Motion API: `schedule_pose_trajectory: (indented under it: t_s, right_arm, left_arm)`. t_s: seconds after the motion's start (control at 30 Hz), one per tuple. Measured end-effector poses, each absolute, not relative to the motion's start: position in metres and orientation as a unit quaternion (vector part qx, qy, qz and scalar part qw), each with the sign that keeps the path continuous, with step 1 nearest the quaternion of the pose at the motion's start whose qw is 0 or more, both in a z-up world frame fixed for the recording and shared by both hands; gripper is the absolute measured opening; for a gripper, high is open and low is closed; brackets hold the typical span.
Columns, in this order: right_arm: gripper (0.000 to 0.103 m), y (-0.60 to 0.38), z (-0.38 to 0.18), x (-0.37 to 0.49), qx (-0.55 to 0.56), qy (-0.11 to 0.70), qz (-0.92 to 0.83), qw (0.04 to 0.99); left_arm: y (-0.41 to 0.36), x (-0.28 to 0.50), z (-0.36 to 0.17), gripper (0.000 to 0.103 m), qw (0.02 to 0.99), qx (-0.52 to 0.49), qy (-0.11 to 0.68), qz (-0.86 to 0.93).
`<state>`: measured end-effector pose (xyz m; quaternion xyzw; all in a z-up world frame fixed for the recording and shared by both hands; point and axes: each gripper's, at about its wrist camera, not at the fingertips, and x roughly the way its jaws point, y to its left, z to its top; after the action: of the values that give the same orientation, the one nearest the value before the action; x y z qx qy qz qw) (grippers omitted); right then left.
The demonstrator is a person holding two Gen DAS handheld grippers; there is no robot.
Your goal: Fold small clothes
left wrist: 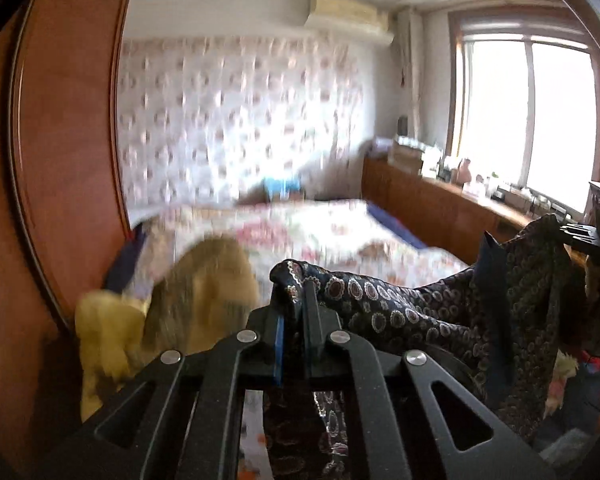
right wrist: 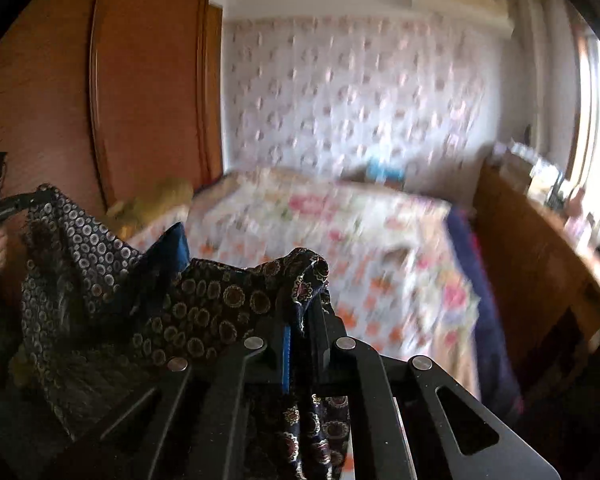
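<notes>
A dark navy patterned garment [left wrist: 400,312] with small round motifs hangs in the air, stretched between my two grippers above the bed. My left gripper [left wrist: 298,296] is shut on one corner of it. My right gripper [right wrist: 306,300] is shut on the other corner, where the garment [right wrist: 204,300] drapes leftward. In the left wrist view the right gripper [left wrist: 580,234] shows at the far right, pinching the cloth. In the right wrist view the left gripper [right wrist: 14,206] shows at the far left, held by a hand.
A bed with a floral cover [left wrist: 320,232] lies ahead and below. A yellow garment [left wrist: 172,312] lies at the bed's left edge beside a wooden wardrobe [left wrist: 60,140]. A wooden sideboard [left wrist: 440,208] with clutter stands under the window at right.
</notes>
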<state>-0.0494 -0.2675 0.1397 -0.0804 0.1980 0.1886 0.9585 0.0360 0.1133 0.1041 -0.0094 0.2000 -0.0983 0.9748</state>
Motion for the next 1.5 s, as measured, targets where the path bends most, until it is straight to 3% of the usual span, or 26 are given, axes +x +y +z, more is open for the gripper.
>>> schedule_pose_trajectory:
  t_s: [0.23,0.5,0.57,0.6,0.63,0.7,0.73,0.77,0.87,0.93,1.4,1.47,1.5]
  right_arm:
    - [0.006,-0.257,0.205,-0.018,-0.102,0.142,0.152,0.973]
    - [0.006,-0.23,0.164,0.066,-0.087,0.212,0.112,0.967]
    - [0.011,-0.217,0.149,0.085,-0.082,0.251,0.106,0.959]
    - [0.022,-0.214,0.139,0.095,-0.08,0.272,0.098,0.954]
    - [0.038,-0.212,0.128,0.102,-0.079,0.293,0.088,0.949]
    - [0.052,-0.209,0.109,0.109,-0.074,0.315,0.077,0.943]
    - [0.053,-0.207,0.104,0.11,-0.069,0.321,0.078,0.941]
    - [0.053,-0.204,0.099,0.109,-0.065,0.326,0.084,0.939]
    - [0.055,-0.199,0.093,0.109,-0.057,0.336,0.103,0.934]
    - [0.055,-0.196,0.09,0.102,-0.048,0.339,0.119,0.932]
    - [0.055,-0.214,0.044,0.151,-0.043,0.394,0.206,0.895]
    - [0.055,-0.214,0.038,0.157,-0.044,0.402,0.204,0.892]
    - [0.055,-0.215,0.037,0.16,-0.041,0.405,0.205,0.89]
  left_arm:
    - [0.126,0.095,0.146,0.007,0.984,-0.001,0.173,-0.048]
    - [0.138,0.191,0.098,0.008,0.969,0.006,0.246,-0.014]
    - [0.136,0.211,0.075,0.011,0.96,0.001,0.281,-0.017]
    - [0.135,0.218,0.065,0.012,0.955,0.0,0.295,-0.015]
    - [0.136,0.225,0.052,0.016,0.95,0.001,0.312,-0.015]
    - [0.13,0.224,0.034,0.021,0.944,0.003,0.328,-0.023]
    - [0.128,0.22,0.024,0.029,0.943,0.003,0.33,-0.033]
    - [0.124,0.213,0.02,0.043,0.943,0.004,0.329,-0.038]
    - [0.119,0.191,0.007,0.062,0.943,0.007,0.328,-0.049]
    - [0.117,0.178,-0.001,0.066,0.943,0.009,0.329,-0.048]
    - [0.102,0.126,-0.036,0.066,0.936,0.007,0.349,-0.047]
    - [0.102,0.13,-0.038,0.052,0.934,0.002,0.355,-0.046]
    - [0.103,0.133,-0.04,0.05,0.932,-0.004,0.359,-0.047]
